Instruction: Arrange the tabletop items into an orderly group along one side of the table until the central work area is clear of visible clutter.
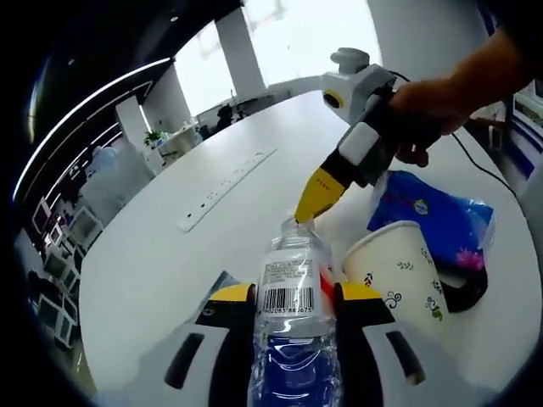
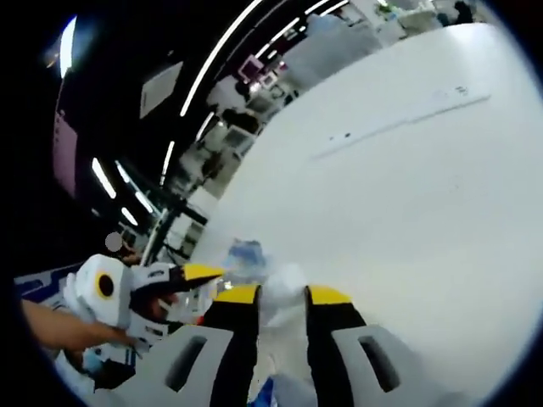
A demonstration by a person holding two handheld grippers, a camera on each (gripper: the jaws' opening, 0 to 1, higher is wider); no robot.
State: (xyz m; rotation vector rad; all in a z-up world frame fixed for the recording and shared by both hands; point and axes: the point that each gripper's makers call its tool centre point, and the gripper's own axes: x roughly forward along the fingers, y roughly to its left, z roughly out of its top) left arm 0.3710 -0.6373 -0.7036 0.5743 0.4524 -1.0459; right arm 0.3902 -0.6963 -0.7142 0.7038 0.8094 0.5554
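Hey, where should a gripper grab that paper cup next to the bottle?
Probably across the paper cup wall just under its rim, coming from above: it stands upright, open mouth up, with the bottle and blue tissue pack crowding its sides.

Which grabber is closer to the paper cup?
The left gripper. It grips the water bottle right beside the paper cup. The right gripper is at the bottle's cap, above and farther from the cup.

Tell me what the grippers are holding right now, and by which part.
The left gripper clamps the clear water bottle around its labelled body. The right gripper pinches the same bottle at its cap; its jaws close on the top.
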